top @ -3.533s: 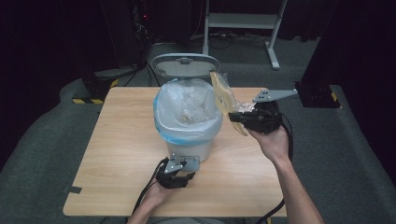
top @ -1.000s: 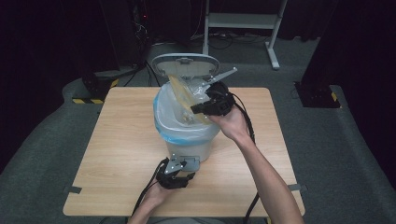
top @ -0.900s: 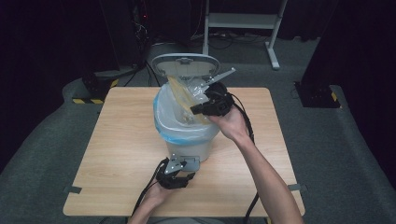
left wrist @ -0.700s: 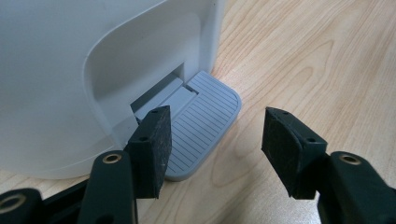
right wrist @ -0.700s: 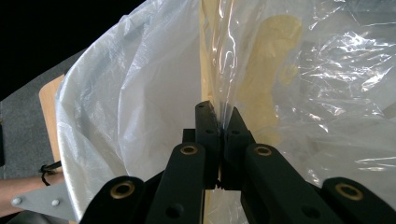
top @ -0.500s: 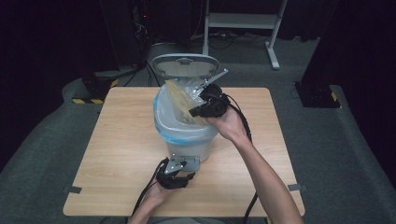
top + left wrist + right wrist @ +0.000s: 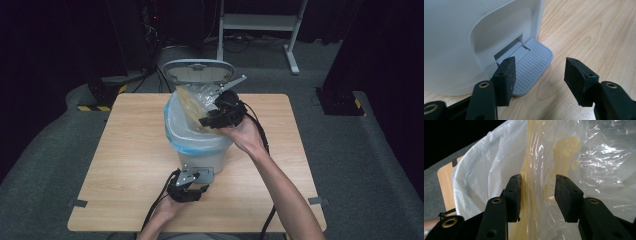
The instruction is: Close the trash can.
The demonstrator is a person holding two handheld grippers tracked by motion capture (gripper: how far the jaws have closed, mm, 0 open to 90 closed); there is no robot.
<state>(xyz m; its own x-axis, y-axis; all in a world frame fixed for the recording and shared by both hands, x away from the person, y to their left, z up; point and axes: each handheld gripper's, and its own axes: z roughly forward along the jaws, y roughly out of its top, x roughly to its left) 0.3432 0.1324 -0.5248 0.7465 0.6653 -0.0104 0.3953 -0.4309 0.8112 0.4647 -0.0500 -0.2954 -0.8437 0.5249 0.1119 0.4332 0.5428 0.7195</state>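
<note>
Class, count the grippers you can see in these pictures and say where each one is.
2. The left gripper is at the bin's pedal, jaws open. The right gripper is over the bin's mouth, jaws open around a yellowish wrapper.

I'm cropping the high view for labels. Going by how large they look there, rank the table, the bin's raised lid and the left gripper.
1. Table, by far the largest.
2. Lid.
3. Left gripper, somewhat smaller than the lid.
</note>
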